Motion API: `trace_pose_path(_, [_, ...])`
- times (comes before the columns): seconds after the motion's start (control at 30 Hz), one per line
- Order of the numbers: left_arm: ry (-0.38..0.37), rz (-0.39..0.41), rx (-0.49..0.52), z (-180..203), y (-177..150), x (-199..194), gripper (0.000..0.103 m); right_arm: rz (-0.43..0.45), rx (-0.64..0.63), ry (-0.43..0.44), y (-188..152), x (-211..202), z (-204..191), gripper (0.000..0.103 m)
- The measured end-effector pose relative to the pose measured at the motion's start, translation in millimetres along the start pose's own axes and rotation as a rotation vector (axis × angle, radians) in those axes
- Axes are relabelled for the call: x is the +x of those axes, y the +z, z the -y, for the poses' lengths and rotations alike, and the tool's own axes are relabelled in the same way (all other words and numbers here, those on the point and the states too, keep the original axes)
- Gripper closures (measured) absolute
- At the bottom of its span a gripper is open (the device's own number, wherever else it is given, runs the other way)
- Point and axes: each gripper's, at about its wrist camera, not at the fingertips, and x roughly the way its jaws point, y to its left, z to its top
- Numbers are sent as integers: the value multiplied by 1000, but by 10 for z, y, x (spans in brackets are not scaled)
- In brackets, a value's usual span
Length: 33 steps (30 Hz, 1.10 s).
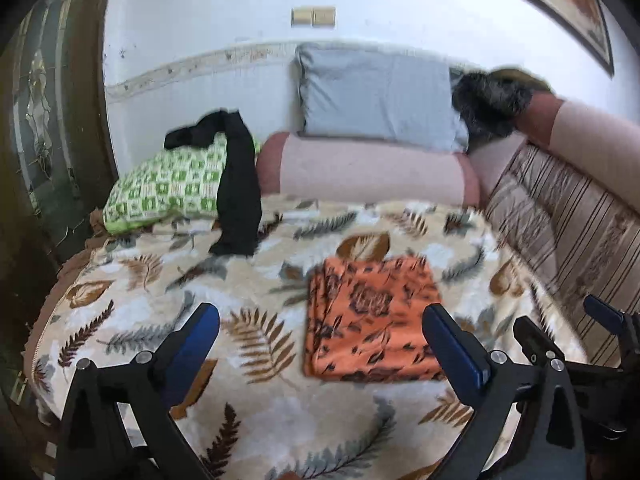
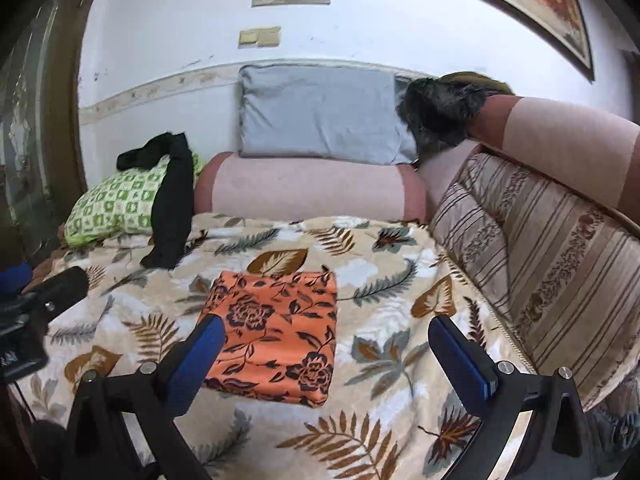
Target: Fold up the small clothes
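Leaf-print blanket (image 1: 132, 320) underneath, folded orange floral cloth (image 1: 372, 320) lying flat. Left gripper (image 1: 320, 332) gapes wide just near of it. Right gripper (image 2: 326, 346) too, empty.

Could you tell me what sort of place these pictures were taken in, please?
Most likely a lived-in bedroom or sitting room at home: a bed or daybed under a leaf-print blanket, pillows such as the grey pillow against the wall, and a framed picture above.

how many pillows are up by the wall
3: green pillow at left under the black garment, pink bolster in the middle, grey pillow propped on the bolster. More may hide behind.
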Motion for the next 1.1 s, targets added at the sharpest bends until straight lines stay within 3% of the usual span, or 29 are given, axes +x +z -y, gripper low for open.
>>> trace_pose_path(0.07, [17,-32,1,-35,-68,119,2,-68,-15,6,-109,153,-23,0])
trace_pose_path(0.3, [35,-101,-29,-118,-213,356,2,-172,-17,30,-388,350,-66,0])
trace_pose_path(1.1, [35,-109,-10,-131,-178,501,2,-210,-61,61,-332,528,-227,0])
